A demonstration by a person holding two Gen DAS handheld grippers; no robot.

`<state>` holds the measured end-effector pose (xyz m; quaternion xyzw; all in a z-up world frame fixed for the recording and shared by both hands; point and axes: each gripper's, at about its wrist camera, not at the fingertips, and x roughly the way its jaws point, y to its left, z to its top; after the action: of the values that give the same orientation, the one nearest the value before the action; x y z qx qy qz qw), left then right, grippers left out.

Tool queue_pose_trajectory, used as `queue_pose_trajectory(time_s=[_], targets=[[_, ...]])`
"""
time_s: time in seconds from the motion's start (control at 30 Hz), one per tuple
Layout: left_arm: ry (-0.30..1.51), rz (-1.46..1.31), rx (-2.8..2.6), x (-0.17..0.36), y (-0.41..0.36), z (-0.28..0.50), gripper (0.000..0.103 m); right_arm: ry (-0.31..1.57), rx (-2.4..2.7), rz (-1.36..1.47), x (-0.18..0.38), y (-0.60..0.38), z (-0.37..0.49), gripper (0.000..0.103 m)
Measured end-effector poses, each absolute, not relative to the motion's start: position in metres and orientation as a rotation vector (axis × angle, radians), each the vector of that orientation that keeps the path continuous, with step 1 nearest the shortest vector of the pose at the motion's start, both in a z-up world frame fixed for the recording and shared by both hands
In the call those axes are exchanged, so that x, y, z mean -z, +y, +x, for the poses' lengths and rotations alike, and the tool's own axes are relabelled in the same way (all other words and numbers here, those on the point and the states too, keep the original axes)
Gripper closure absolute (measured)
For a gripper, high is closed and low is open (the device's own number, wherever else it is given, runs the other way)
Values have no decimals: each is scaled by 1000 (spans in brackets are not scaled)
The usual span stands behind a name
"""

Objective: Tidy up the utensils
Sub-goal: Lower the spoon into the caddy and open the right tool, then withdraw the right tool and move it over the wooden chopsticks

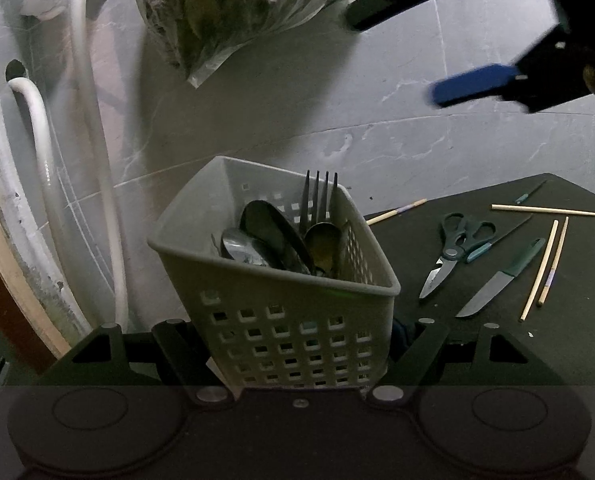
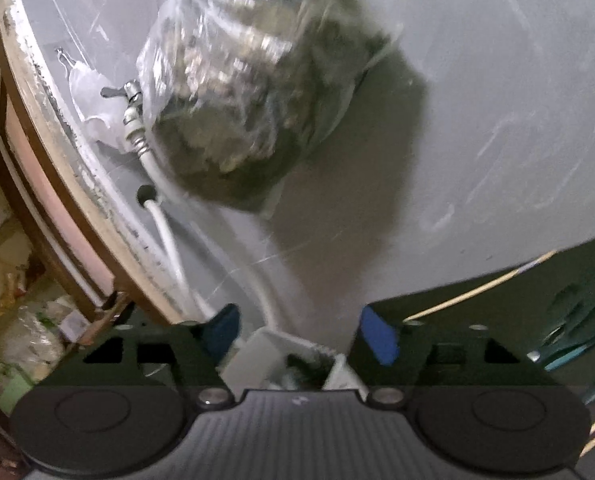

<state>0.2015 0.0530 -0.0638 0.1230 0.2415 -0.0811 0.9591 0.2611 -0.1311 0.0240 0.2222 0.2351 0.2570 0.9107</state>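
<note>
Left wrist view: a grey plastic basket (image 1: 275, 304) with square perforations stands at lower centre, clamped between the left gripper (image 1: 297, 344), whose black fingers press its two sides. Inside, handles down, stand a black fork (image 1: 319, 196) with four tines rising above the rim, a black ladle-like spoon (image 1: 271, 228), a steel spoon (image 1: 237, 246) and a brass-coloured spoon (image 1: 323, 242). At right lies a dark table (image 1: 537, 340) bearing scissors (image 1: 453, 248) with dark green handles, blades pointing toward the lower edge, and just beside them a knife (image 1: 497, 280) with a green handle. A second, thinner knife (image 1: 497, 238) lies partly behind the scissors. Several pale wooden chopsticks (image 1: 545, 266) are scattered across the surface, two lying side by side at far right. In the upper right, blurred, the right gripper (image 1: 389, 56) hangs above the basket, one finger black, the other faced with a blue pad (image 1: 469, 84), jaws spread and nothing between them. A clear bag (image 1: 241, 8) of dark contents hangs on the grey tiled wall (image 1: 297, 112) at top centre; white hoses (image 1: 93, 152) run down the left. Right wrist view: motion-blurred; the right gripper (image 2: 297, 332) stands released, its blue pads well apart, with the basket (image 2: 273, 354) rim below and between them at bottom centre; the bag (image 2: 257, 100) fills the upper centre.
</note>
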Motion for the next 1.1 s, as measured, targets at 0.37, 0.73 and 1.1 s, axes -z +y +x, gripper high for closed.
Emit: queue_pose_trajectory(time_s=[0.37, 0.73, 1.1], targets=[[509, 241, 114, 62, 47, 200, 23, 566, -286, 337, -9, -198, 236, 0], [540, 258, 46, 59, 30, 197, 23, 720, -190, 263, 34, -237, 226, 0], [560, 266, -17, 57, 15, 194, 23, 807, -188, 285, 57, -259, 247, 0]])
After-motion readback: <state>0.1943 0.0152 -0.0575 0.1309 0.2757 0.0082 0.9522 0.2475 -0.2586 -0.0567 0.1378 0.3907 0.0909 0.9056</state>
